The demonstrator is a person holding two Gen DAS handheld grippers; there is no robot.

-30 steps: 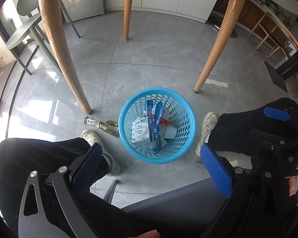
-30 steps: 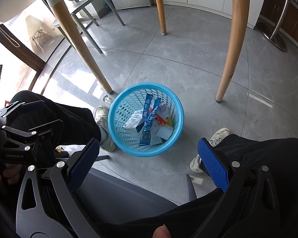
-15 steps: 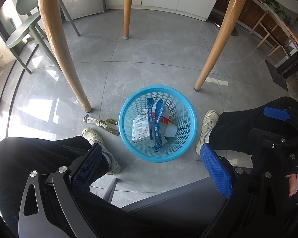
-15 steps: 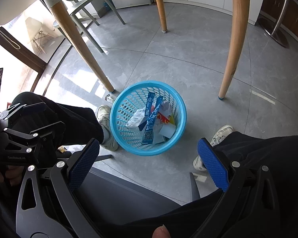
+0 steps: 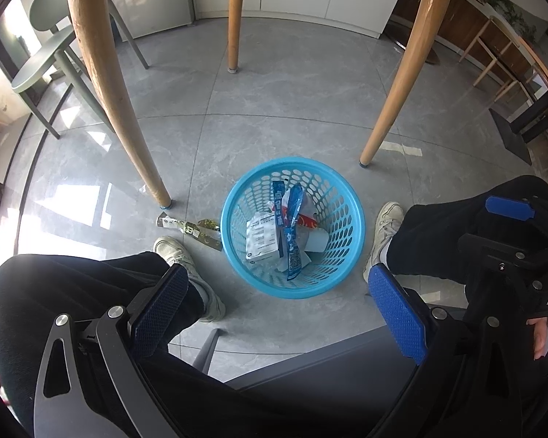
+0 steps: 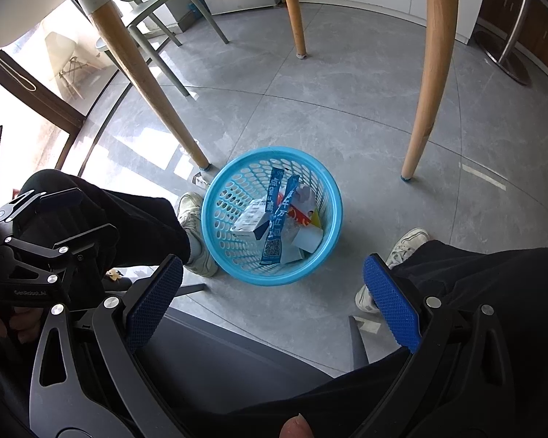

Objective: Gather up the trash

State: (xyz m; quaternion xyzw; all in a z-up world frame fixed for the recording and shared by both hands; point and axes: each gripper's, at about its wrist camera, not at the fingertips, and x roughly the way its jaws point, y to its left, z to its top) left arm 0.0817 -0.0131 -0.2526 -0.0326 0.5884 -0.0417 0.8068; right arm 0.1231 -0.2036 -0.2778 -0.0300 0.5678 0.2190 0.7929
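A blue plastic basket (image 5: pixel 343 255) stands on the grey floor between the person's feet; it also shows in the right wrist view (image 6: pixel 328 189). It holds several wrappers, among them blue sachets (image 5: pixel 286 219) and a white box (image 5: pixel 261 239). A green-and-silver wrapper (image 5: pixel 190 227) lies on the floor left of the basket, by a table leg. My left gripper (image 5: pixel 274 314) is open and empty, held high above the basket. My right gripper (image 6: pixel 270 301) is open and empty, also above the basket.
Three wooden table legs (image 5: pixel 106 84) stand around the basket. The person's knees and white shoes (image 5: pixel 186 266) flank it. A grey chair seat edge (image 5: pixel 310 376) lies under the grippers. A green chair (image 5: pixel 47 58) stands at the far left.
Both grippers have drifted slightly; the basket sits a little higher in each view. Both stay open and empty.
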